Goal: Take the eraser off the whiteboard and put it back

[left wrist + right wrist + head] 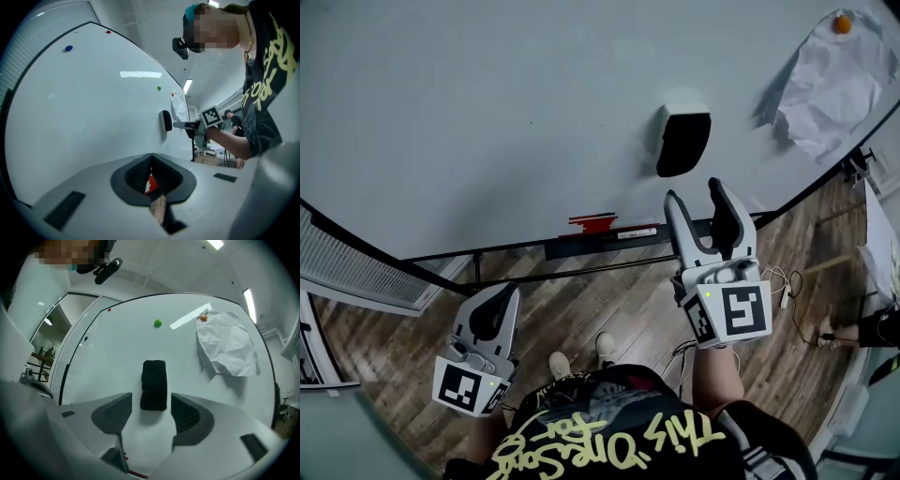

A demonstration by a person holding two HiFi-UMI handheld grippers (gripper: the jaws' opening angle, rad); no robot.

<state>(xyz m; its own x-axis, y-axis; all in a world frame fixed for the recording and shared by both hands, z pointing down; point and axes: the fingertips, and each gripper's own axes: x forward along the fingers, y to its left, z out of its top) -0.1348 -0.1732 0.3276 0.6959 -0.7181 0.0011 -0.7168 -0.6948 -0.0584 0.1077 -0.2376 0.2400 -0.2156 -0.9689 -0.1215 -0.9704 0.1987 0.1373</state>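
Eraser on the whiteboard, right jaws released

I am watching the black eraser sticking upright on the whiteboard, left of a crumpled sheet of paper pinned under an orange magnet. I am holding the right hand-held gripper just below the eraser; its 2 jaws are standing wide apart and released, lining up with the eraser's lower end without touching it. The left hand-held gripper is hanging low and well away from the eraser, its jaws clenched together on nothing. A red marker is lying on the ledge below the board.
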